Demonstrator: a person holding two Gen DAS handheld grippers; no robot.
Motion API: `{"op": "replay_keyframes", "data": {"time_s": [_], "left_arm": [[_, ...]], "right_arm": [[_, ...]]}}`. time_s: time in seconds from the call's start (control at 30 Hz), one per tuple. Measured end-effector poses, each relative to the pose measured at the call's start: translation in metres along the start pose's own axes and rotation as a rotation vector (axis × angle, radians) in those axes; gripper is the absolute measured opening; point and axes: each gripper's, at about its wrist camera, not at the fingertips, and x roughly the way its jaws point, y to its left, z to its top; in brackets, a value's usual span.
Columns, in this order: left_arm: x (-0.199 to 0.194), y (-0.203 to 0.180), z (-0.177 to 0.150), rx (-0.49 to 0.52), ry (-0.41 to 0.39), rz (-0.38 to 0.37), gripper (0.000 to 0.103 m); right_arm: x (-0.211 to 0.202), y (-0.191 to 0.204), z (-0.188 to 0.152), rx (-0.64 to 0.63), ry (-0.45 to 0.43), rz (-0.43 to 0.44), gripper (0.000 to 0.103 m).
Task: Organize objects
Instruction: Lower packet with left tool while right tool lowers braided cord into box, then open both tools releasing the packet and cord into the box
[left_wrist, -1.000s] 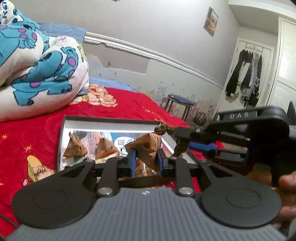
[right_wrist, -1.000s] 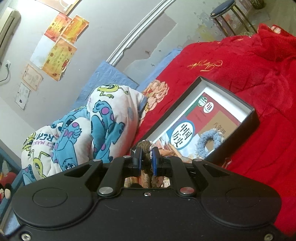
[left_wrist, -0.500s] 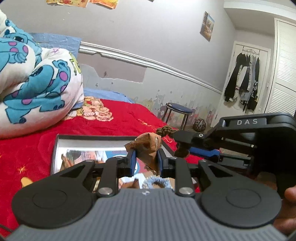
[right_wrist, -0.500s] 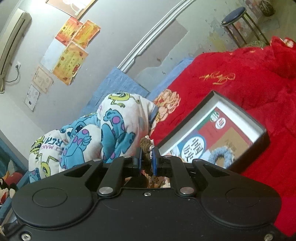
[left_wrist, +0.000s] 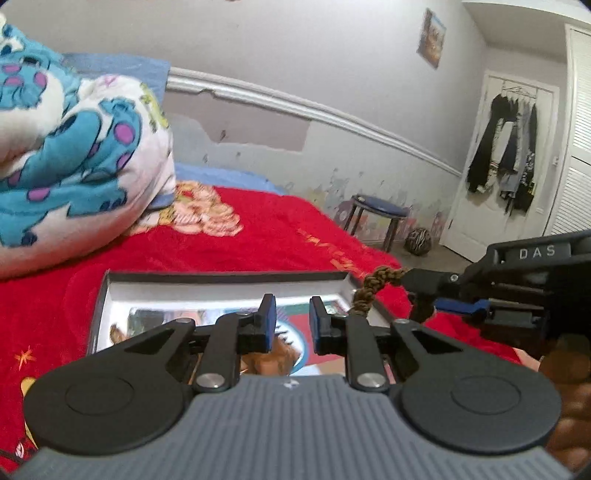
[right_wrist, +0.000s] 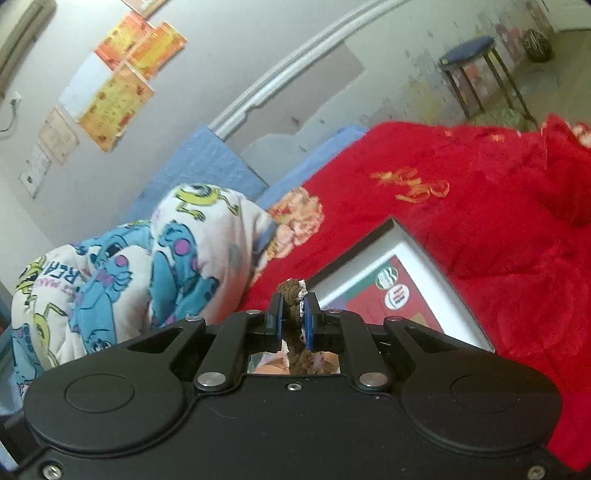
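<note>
The left gripper (left_wrist: 289, 316) stood with its blue-padded jaws apart and nothing between them, poised over the shallow box (left_wrist: 221, 277) on the red blanket (left_wrist: 280, 236). Below the gap, inside the box, lay a brown crinkled thing (left_wrist: 275, 356), mostly hidden by the gripper body and too blurred to name. The right gripper (right_wrist: 294, 316) was clamped on a brown braided cord (right_wrist: 291, 295), which rose just above the pads and hung down behind them; a scrap of white showed at its edge, unclear what. From the left wrist view the same cord (left_wrist: 373, 286) curled out at the box's right rim, and the right tool's housing carried the letters "DAS" (left_wrist: 537, 252).

The box floor held printed sheets: a red cover with two round emblems (right_wrist: 391, 286), their writing too small to read, and a blue-and-white disc largely covered by the left gripper.

Farther off, the monster-print quilt (right_wrist: 155, 258) showed mirrored lettering, "REA" and "MAKE" legible only in part. Beyond it, a blue-topped stool (left_wrist: 378, 208) stood by the wall, orange certificates (right_wrist: 125, 85) hung unreadable, and dark clothes (left_wrist: 506, 144) hung on the door.
</note>
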Motion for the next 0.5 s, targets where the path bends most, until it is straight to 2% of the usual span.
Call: {"op": "replay_keyframes", "data": {"time_s": [0.13, 0.2, 0.23, 0.3, 0.4, 0.43, 0.5], "left_arm": [[0.005, 0.012, -0.008, -0.012, 0.035, 0.043, 0.030], [0.005, 0.017, -0.009, -0.024, 0.036, 0.053, 0.045], [0.005, 0.020, -0.009, -0.036, 0.039, 0.051, 0.047], [0.004, 0.024, -0.007, -0.056, 0.049, 0.044, 0.059], [0.000, 0.027, -0.003, -0.060, 0.031, 0.039, 0.069], [-0.003, 0.027, -0.001, -0.052, 0.023, 0.037, 0.071], [-0.006, 0.028, 0.004, -0.040, 0.006, 0.043, 0.074]], "right_arm": [[0.021, -0.018, -0.007, 0.040, 0.025, -0.061, 0.012], [0.030, -0.026, -0.012, 0.052, 0.036, -0.098, 0.012], [0.033, -0.028, -0.015, 0.050, 0.038, -0.109, 0.012], [0.037, -0.031, -0.018, 0.033, 0.036, -0.127, 0.012], [0.043, -0.032, -0.019, 0.016, 0.031, -0.143, 0.015], [0.045, -0.033, -0.020, 0.015, 0.034, -0.155, 0.019], [0.045, -0.035, -0.022, 0.007, 0.028, -0.181, 0.021]]}}
